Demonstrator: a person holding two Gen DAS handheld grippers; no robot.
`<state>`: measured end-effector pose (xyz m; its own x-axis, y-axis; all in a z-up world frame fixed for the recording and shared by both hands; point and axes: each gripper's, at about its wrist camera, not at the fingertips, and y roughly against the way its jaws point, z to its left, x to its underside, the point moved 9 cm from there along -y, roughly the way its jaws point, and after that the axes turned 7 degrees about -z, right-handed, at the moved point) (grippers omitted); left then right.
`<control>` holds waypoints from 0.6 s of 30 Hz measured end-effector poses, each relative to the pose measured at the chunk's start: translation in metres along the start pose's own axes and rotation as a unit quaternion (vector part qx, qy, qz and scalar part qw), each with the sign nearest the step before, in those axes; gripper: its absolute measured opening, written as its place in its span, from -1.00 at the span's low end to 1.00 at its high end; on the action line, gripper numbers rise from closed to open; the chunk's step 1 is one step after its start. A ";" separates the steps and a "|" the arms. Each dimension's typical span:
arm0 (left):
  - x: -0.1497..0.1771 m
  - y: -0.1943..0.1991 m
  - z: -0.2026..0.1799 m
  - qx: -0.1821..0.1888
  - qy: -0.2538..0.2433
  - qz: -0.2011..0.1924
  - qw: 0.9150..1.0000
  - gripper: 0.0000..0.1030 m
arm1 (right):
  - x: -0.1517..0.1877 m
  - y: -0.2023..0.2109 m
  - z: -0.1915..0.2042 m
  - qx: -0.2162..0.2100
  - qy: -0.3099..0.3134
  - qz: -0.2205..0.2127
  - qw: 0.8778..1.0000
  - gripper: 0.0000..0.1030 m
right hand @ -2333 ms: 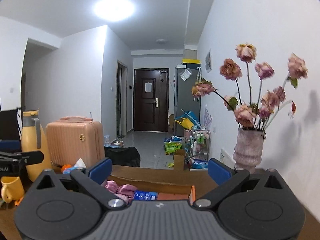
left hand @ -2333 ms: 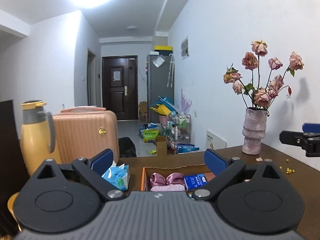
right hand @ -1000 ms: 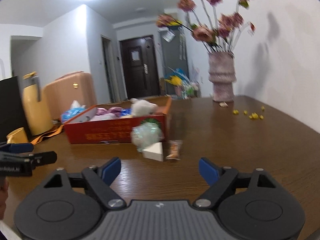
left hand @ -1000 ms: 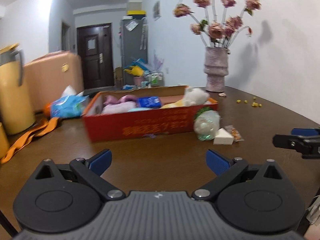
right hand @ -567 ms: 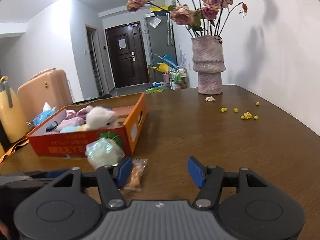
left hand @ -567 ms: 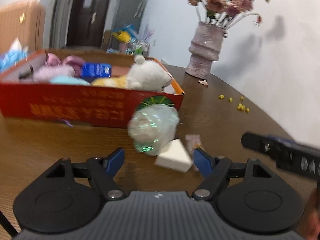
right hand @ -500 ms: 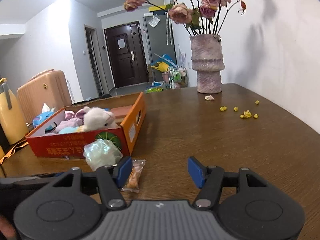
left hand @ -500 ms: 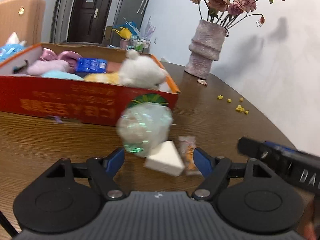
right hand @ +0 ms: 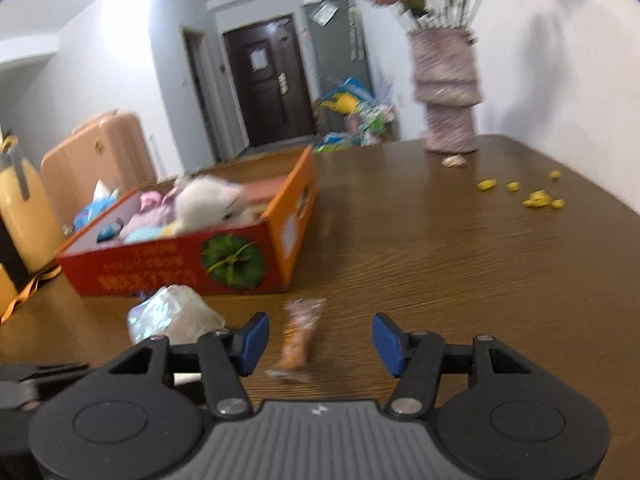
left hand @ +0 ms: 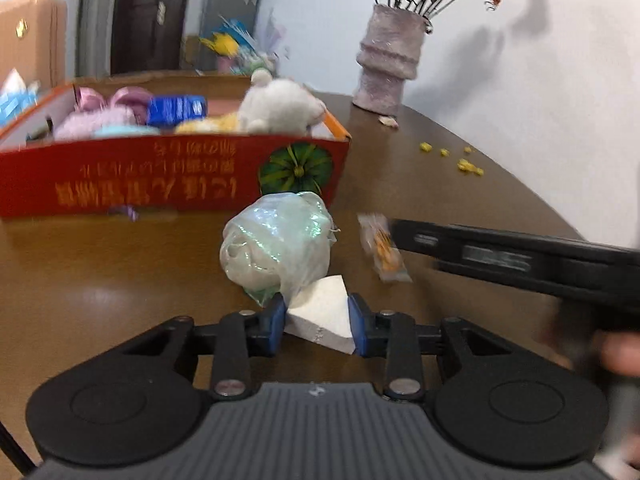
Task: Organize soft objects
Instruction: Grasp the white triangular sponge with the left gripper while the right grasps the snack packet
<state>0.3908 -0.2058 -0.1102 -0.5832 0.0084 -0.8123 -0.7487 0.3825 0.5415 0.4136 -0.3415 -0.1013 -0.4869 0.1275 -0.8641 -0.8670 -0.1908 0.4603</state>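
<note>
Only the left wrist view showed the left gripper [left hand: 316,320] pinching the white sponge wedge [left hand: 320,316]; the right gripper [right hand: 320,338] stood spread around the snack packet [right hand: 299,336].

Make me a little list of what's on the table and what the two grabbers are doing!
left gripper: shut on white sponge wedge
right gripper: open, over the snack packet
shiny bag: on the table, touching the wedge
red box: holds a white plush toy and other soft things
vase: upright, far side of the table
</note>
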 end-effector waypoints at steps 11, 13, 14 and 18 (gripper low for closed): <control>0.025 0.051 0.031 0.005 -0.021 0.000 1.000 -0.18 | 0.032 0.004 0.041 -0.010 0.025 0.037 0.999 -0.73; 0.031 0.059 0.034 0.003 -0.027 -0.005 1.000 -0.01 | 0.042 0.019 0.053 -0.028 0.026 0.038 0.999 -0.73; 0.033 0.063 0.037 -0.001 -0.029 -0.010 1.000 0.14 | 0.048 0.027 0.061 -0.039 0.026 0.039 0.998 -0.73; 0.036 0.073 0.049 -0.028 -0.039 -0.021 0.999 0.15 | 0.066 0.049 0.095 -0.094 0.035 0.043 0.994 -0.74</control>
<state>0.3306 -0.1325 -0.1104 -0.5261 0.0657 -0.8479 -0.7900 0.3314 0.5158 0.3292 -0.2499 -0.1166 -0.5445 0.0357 -0.8380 -0.7840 -0.3768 0.4933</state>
